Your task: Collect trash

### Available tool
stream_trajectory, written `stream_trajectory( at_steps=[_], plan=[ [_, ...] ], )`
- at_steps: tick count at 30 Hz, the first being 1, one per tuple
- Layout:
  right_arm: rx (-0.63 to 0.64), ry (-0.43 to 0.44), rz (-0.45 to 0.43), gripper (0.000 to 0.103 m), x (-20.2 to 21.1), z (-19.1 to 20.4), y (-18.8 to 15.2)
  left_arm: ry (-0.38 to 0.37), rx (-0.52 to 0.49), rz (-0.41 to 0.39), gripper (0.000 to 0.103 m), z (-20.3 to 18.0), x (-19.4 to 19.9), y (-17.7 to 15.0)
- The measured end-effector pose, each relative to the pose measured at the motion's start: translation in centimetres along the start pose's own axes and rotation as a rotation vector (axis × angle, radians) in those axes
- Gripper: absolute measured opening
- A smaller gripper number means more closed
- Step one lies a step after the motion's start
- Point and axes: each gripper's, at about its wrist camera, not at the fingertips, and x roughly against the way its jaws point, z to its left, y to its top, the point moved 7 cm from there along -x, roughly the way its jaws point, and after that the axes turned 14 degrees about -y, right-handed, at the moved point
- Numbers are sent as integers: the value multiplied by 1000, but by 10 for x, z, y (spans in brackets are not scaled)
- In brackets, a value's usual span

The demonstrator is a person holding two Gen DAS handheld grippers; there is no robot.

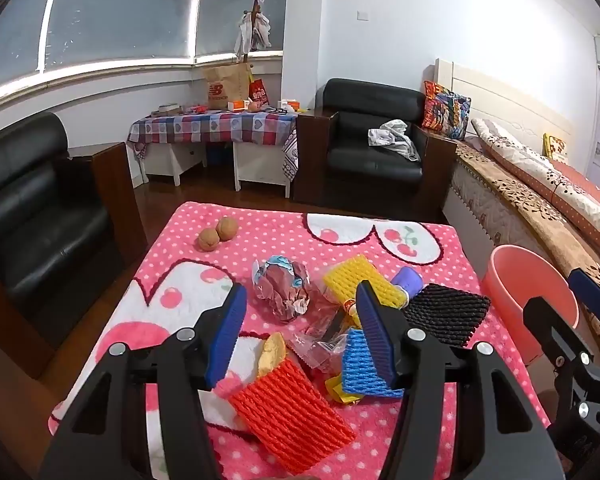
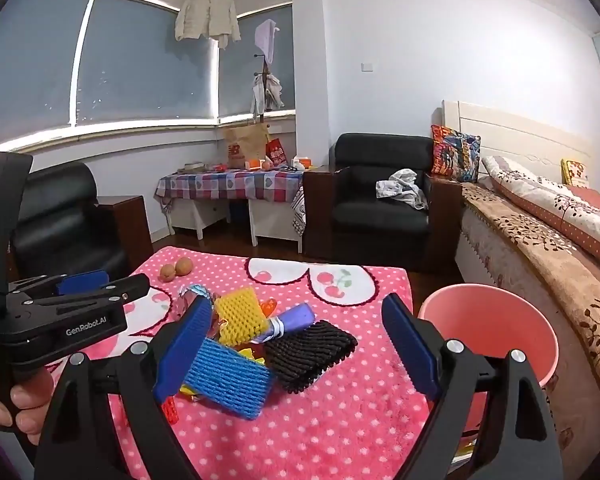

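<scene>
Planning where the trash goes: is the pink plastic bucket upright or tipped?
Upright: the pink plastic bucket stands beside the table with its round mouth facing up.

Bright even room light, fisheye-bent edges

So the trash is all piled mid-worktop: an orange foam net (image 1: 292, 416) lying flat nearest, a blue foam net (image 1: 366, 368) tilted on a yellow wrapper (image 1: 338, 394), a yellow foam net (image 1: 362, 280) further back, a black foam net (image 1: 446, 312) flat to the right, and a crumpled foil wrapper (image 1: 284, 286) on the far left. The pink bin (image 1: 530, 300) stands upright off the right edge
</scene>
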Motion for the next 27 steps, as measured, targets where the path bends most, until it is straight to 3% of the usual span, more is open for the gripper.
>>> stream_trajectory(
  at_steps=[27],
  plan=[
    [-47, -16, 21, 86, -9, -14, -6, -7, 6, -2, 57, 2, -2, -7]
  ],
)
